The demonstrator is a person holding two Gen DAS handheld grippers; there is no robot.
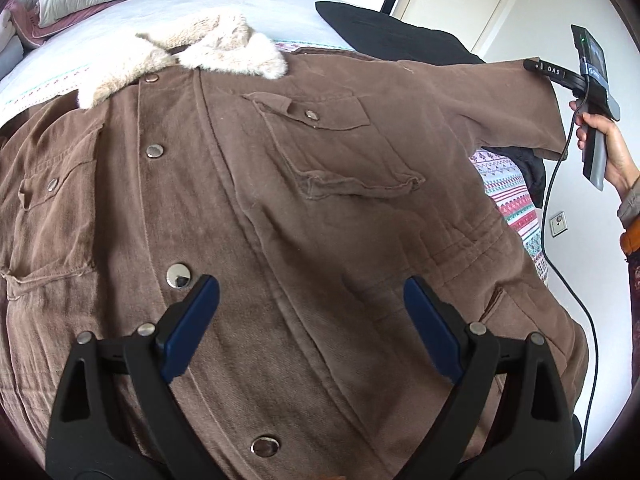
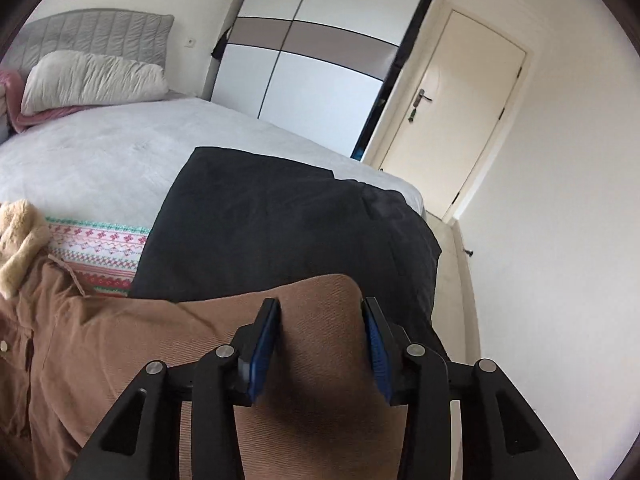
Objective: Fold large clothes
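Note:
A brown jacket [image 1: 320,200] with a cream fur collar [image 1: 208,52] and metal snaps lies front up on the bed. My left gripper [image 1: 312,300] hovers open over its lower front, nothing between the blue pads [image 1: 192,328]. The jacket's sleeve [image 1: 500,96] stretches out to the right, where a hand [image 1: 612,148] holds my right gripper [image 1: 538,67] at the cuff. In the right wrist view the right gripper [image 2: 320,308] stands with its jaws apart. The sleeve end [image 2: 320,360] lies between them, and the pads do not pinch it.
A black garment [image 2: 280,220] lies on the grey bed [image 2: 100,160] beyond the sleeve, over a patterned blanket [image 1: 516,200]. Pillows [image 2: 92,76] sit at the headboard. A wardrobe [image 2: 320,60] and a door [image 2: 460,112] stand behind; a cable [image 1: 560,264] hangs at the right.

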